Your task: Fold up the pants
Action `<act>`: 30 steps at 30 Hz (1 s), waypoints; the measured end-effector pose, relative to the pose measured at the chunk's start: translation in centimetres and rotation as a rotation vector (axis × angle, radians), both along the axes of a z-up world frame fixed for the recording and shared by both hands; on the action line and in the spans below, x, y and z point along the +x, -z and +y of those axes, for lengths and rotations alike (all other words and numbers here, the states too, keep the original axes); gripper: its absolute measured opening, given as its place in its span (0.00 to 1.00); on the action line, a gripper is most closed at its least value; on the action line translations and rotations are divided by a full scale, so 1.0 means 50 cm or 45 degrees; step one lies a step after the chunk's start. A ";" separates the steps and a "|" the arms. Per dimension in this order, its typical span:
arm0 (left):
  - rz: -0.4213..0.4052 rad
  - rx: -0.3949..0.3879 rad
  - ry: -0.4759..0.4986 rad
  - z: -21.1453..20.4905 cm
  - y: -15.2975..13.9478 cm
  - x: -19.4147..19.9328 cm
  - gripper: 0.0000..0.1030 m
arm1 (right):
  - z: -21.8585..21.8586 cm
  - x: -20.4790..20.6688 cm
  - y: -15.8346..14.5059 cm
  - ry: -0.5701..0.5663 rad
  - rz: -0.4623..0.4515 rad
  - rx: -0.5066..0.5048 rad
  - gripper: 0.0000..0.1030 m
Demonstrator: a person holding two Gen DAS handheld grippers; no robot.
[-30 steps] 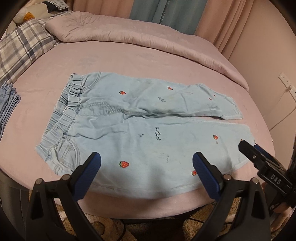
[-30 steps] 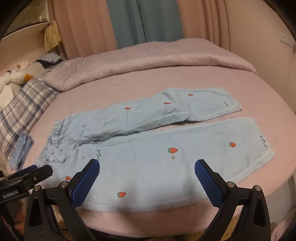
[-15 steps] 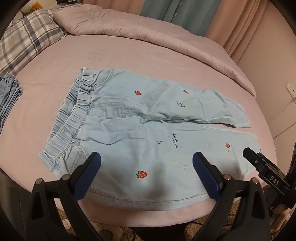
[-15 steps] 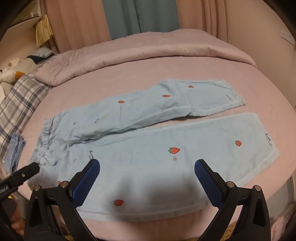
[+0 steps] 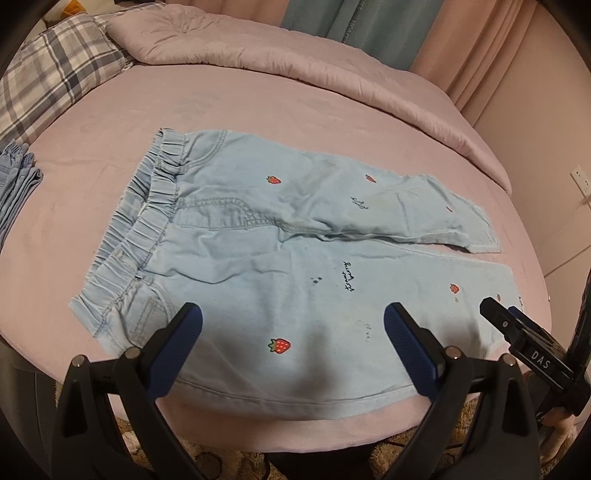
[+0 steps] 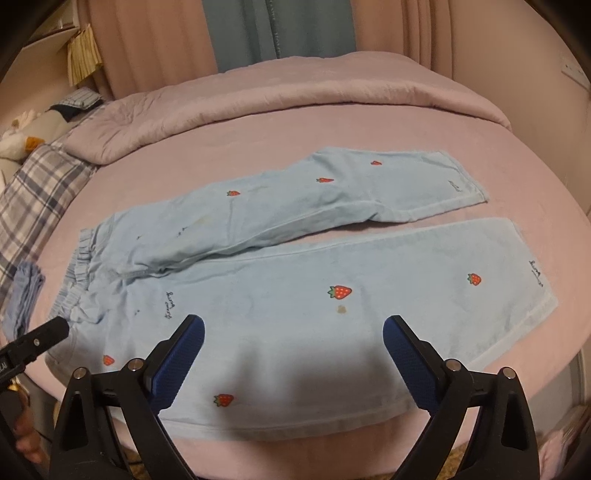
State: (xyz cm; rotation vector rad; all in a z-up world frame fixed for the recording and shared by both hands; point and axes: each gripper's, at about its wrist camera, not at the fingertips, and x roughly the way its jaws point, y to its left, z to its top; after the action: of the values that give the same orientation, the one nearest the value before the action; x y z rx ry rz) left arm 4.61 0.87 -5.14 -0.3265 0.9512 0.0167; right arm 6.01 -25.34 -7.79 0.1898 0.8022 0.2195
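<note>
Light blue pants [image 5: 258,258] with red strawberry prints lie flat on the pink bed, waistband to the left, both legs stretched to the right [image 6: 332,266]. The far leg angles slightly away from the near one. My left gripper [image 5: 293,317] hovers open over the near leg close to the waist, nothing between its blue pads. My right gripper [image 6: 291,328] is open too, above the near leg's lower half. In the left wrist view the right gripper's black tip [image 5: 495,314] shows near the cuff. The left gripper's tip [image 6: 51,330] shows at the waistband in the right wrist view.
A folded blue garment [image 5: 16,184] lies at the bed's left edge. A plaid pillow [image 5: 55,77] and a rolled pink quilt [image 5: 295,62] sit at the back. Curtains [image 6: 280,29] hang behind. The bed's near edge [image 5: 295,424] drops to a patterned rug.
Both grippers have moved forward and lower toward the pants, so the garment fills more of each view. Both stay open; the pants have not shifted.
</note>
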 end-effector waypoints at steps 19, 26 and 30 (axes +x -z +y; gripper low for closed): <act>0.017 0.014 -0.131 0.073 0.009 -0.011 0.89 | -0.016 0.006 0.012 0.029 0.017 -0.007 0.95; 0.082 0.005 -0.285 0.164 0.044 -0.019 0.70 | -0.082 0.016 0.030 0.135 0.048 0.051 0.94; 0.126 -0.020 -0.344 0.206 0.075 -0.024 0.68 | -0.185 0.029 0.061 0.296 0.117 0.114 0.84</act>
State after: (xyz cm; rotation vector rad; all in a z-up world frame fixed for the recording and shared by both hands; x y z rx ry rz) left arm 3.42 11.15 -8.87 -0.4699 0.9995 0.2745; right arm 7.45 -34.59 -10.86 0.3770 0.8549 0.0270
